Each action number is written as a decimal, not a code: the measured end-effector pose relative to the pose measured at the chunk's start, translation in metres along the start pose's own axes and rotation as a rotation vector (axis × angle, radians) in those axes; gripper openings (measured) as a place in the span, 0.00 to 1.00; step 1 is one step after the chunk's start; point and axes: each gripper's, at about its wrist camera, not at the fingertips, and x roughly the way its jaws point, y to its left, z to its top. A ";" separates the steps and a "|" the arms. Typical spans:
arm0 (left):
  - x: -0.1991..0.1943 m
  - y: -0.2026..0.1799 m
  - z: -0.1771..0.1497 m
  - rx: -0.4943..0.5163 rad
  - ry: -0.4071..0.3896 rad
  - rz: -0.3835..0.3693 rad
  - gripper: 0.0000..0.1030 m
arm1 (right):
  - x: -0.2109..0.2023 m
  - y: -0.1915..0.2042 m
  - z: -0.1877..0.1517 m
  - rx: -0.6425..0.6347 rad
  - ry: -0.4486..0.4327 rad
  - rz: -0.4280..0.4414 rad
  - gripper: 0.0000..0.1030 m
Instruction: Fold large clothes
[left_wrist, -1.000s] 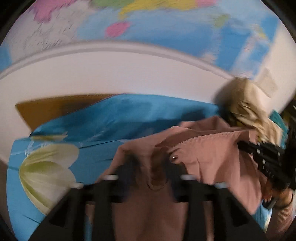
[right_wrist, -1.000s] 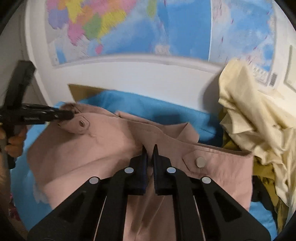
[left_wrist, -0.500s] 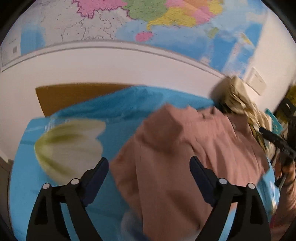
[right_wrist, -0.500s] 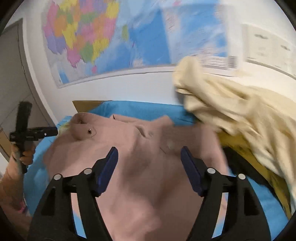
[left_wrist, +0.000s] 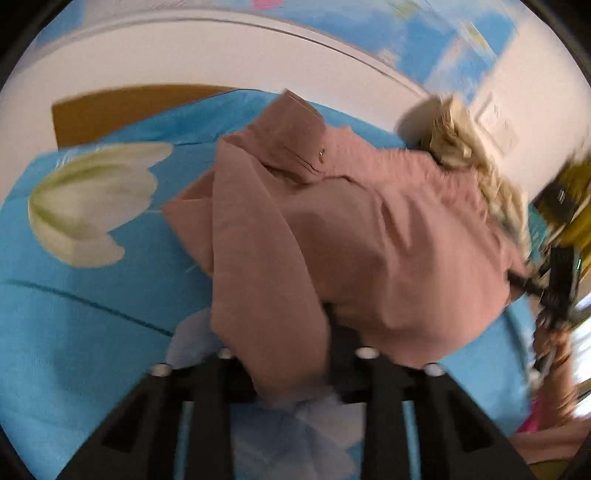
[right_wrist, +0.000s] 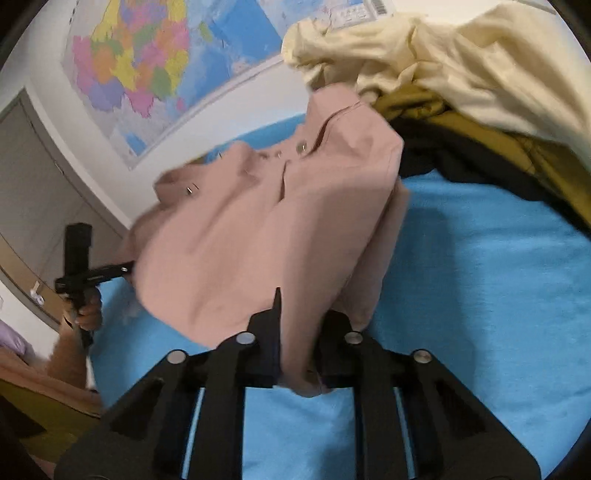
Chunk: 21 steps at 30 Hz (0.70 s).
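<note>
The left gripper (left_wrist: 291, 332) has a fold of the pink jacket (left_wrist: 369, 229) between its jaws, which are closing, and the pads already pinch the cloth. The right gripper (right_wrist: 299, 325) also has its jaws closing on a lower edge of the same jacket (right_wrist: 258, 229), and the fabric sits pinched between its two fingers.

The jacket lies ahead of both grippers on a blue bedsheet (right_wrist: 480, 295) that has a white flower print (left_wrist: 88, 203) to the left of the left gripper. In front of the right gripper, the jacket shows its snap buttons (right_wrist: 303, 147) at the far end. To the right and beyond that gripper there is a heap of other clothes: a cream garment (right_wrist: 461, 62) on top of an olive one (right_wrist: 480, 136). Behind the bed, a coloured map (right_wrist: 147, 66) hangs on the white wall. The person's left hand (right_wrist: 86, 314) is at the far left of the right gripper.
</note>
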 end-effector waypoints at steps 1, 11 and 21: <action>-0.008 0.007 0.003 -0.048 0.003 -0.038 0.15 | -0.020 0.007 0.004 -0.005 -0.034 0.024 0.08; -0.012 0.032 -0.011 -0.145 0.106 0.060 0.30 | -0.037 -0.019 -0.032 0.026 0.151 -0.219 0.06; -0.041 -0.038 0.031 0.180 -0.124 0.193 0.64 | -0.027 0.052 0.010 -0.133 -0.014 -0.167 0.64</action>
